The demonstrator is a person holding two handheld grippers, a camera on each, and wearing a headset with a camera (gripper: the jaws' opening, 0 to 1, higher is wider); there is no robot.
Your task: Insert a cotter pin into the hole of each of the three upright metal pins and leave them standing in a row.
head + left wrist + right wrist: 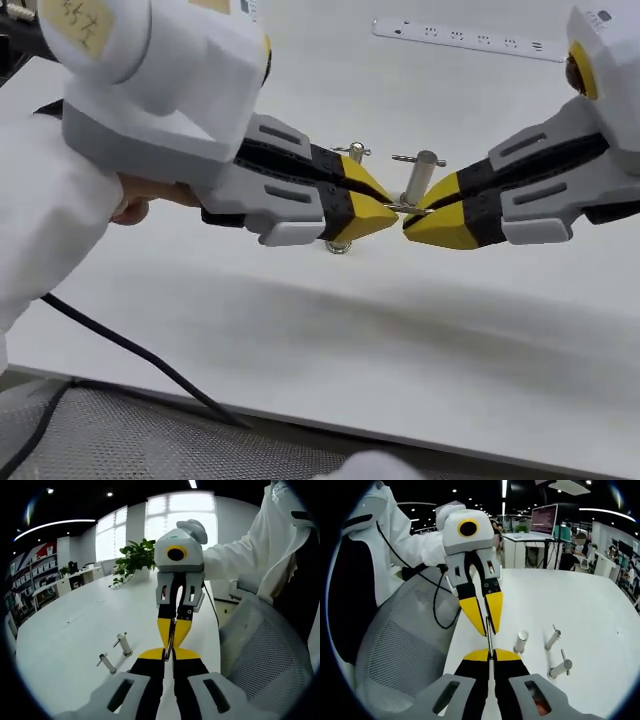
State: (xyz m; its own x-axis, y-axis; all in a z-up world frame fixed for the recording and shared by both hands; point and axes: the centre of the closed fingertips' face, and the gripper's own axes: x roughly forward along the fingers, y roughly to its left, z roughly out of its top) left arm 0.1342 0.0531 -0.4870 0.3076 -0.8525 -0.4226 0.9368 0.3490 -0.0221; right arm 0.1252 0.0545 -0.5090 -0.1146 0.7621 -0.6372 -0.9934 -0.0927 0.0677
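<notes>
My left gripper (388, 212) and right gripper (412, 224) meet tip to tip above the white tabletop (330, 330). Both are clamped on one thin silver cotter pin (489, 640) bridging them. Beyond them, toward the tabletop's far edge, stand a bare cylindrical steel pin (521, 641), a second steel pin (552, 638) and a third steel pin (561, 668). The second and third each have a cotter pin through the top.

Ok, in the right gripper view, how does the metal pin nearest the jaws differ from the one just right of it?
The nearest metal pin has a bare top; the middle metal pin has a fitted cotter pin through its top. The nearest metal pin stands close to the held cotter pin, gripped between the left gripper and the right gripper; the middle metal pin stands farther off. Both stand on the white table.
</notes>
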